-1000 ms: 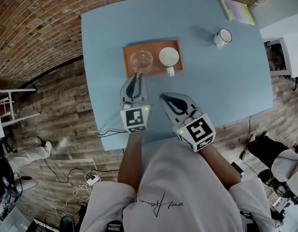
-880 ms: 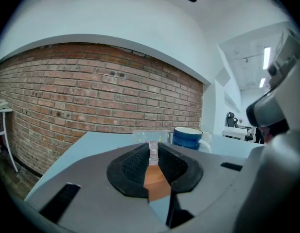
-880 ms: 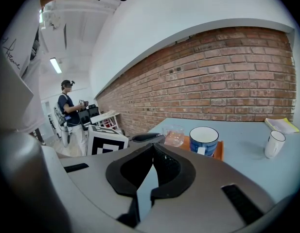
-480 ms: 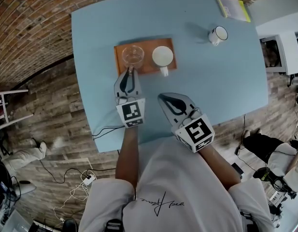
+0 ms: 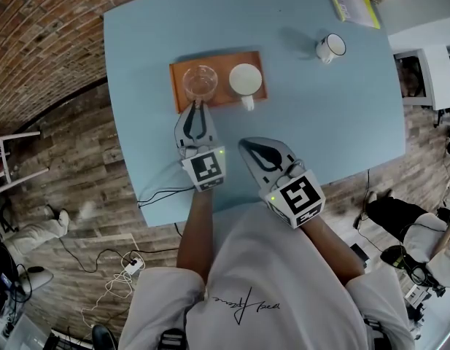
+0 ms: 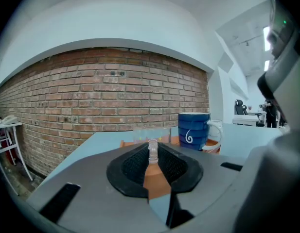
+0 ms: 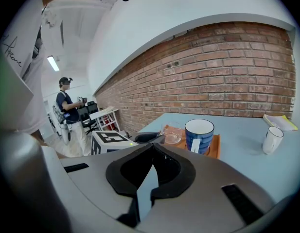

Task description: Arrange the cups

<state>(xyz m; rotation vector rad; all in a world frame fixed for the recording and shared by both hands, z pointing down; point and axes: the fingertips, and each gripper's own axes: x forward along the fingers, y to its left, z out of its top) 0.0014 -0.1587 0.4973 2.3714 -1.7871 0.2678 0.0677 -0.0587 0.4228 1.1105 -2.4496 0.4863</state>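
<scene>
Left hand-held gripper is clamping narrowly on the moulded handle of the clear glass cup, with the pads pressing the handle from both sides. Compared with a second ago, this gripper is sitting a shade lower and its marker cube is swinging slightly rightward, while its tips are staying at the cup's near side. The cup is occupying the same left end of the orange rectangular tray. Judgement: the cup is being settled onto the tray or is already resting there (base contact is not readable), so release is likely the step in hand. Right hand-held gripper is hovering over the light blue worktop near its front edge, jaws fully together, gripping nothing, not shifting. Count: three cups. The glass cup and one blue ceramic mug, white inside, are standing side by side on the tray without touching. One white enamel mug with a dark rim is standing alone, well apart toward the far right. One tray. One yellow-edged booklet is lying at the far right corner. Judgement: two of three cups are now grouped, and the white mug is remaining outside.
</scene>
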